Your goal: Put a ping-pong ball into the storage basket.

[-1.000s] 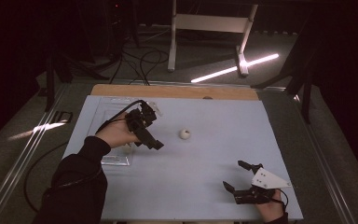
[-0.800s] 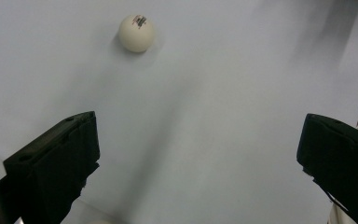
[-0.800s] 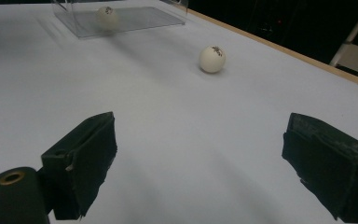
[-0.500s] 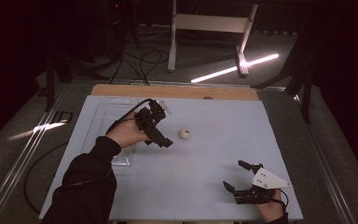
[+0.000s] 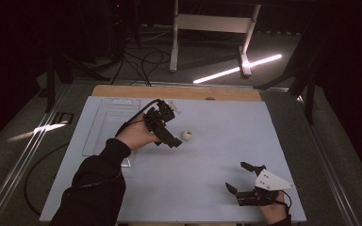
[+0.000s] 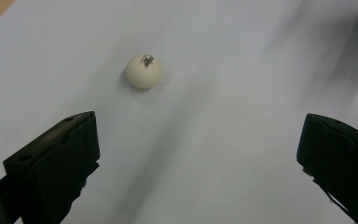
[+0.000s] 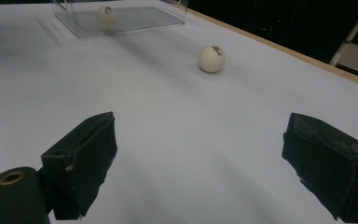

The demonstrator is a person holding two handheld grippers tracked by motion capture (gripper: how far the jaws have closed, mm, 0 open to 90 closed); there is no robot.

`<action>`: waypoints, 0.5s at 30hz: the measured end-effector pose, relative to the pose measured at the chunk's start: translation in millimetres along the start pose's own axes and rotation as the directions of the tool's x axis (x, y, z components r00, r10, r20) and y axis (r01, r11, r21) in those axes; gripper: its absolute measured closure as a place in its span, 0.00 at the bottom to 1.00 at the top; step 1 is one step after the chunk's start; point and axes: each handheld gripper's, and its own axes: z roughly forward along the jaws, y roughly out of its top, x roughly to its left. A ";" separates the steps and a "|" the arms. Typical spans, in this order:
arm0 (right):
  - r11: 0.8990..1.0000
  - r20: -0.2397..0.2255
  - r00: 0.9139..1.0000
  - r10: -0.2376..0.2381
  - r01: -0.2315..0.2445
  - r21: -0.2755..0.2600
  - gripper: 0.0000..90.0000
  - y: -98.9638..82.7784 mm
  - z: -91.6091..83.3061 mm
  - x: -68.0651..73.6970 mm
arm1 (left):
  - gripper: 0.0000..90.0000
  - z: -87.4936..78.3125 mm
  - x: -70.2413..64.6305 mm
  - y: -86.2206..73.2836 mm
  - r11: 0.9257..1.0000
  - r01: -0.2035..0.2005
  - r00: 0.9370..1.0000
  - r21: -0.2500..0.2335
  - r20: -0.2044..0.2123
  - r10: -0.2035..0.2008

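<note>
Left gripper (image 5: 169, 140) poised beside the white ball (image 5: 187, 135), jaws spread wide.
The ball (image 6: 142, 71) lies on the table (image 5: 207, 160) just ahead and left of the jaw gap; the open right gripper (image 5: 242, 181) rests well apart.

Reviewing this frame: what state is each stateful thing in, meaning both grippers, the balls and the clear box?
Left hand-held gripper: open, empty, close beside the white ball.
Right hand-held gripper: open, empty, at the table's near edge.
White ball: loose on the table, ungripped.
Second ball: seen through the clear box.
Clear box: lying on the table.
</note>
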 end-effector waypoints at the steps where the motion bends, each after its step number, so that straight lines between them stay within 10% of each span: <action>1: 1.000 0.000 1.000 0.000 0.000 0.000 0.11 0.0 0.0 0.0 | 0.00 0.0 0.0 0.0 1.000 0.000 1.000 0.000 0.000 0.000; 15: 1.000 0.000 1.000 0.002 -0.002 0.000 0.11 0.0 -0.1 -0.1 | 0.00 12.7 -5.7 9.9 1.000 0.010 1.000 -0.011 -0.023 -0.010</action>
